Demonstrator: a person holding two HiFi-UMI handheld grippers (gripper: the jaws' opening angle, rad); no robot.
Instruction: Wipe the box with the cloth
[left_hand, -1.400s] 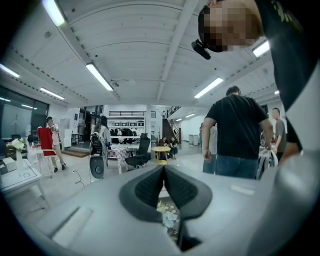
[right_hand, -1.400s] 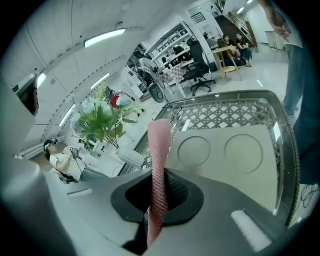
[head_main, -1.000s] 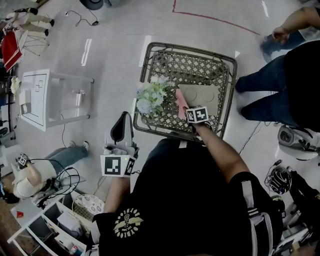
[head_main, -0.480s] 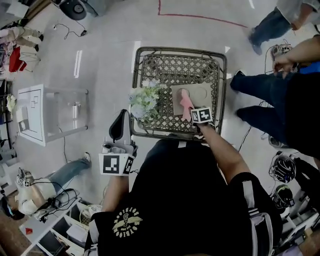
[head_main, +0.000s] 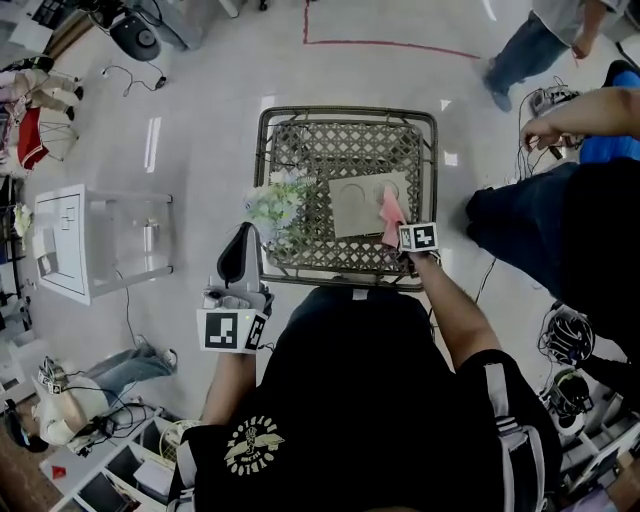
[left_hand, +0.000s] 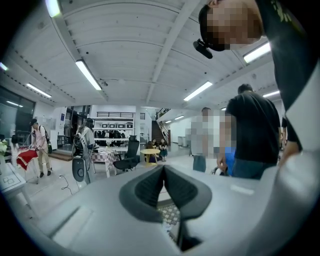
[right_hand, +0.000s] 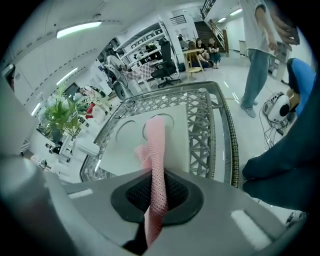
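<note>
Wiping step in hand: right tongs (right_hand: 157, 192) grip the cloth (right_hand: 156, 145), lying on the box (right_hand: 125, 150) just ahead; next likely a firm drag across; left tongs (left_hand: 164, 187) closed, empty.

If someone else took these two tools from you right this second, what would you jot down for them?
Left hand-held gripper: shut, empty, held clear of the lattice table.
Right hand-held gripper: shut on the pink cloth.
Cloth's free end lies on the cardboard box, near its right edge; box sits on the table beside flowers.
Done: cloth gripped, touching box. Left: wipe across the rest of the top; how much is already wiped, I cannot tell.
</note>
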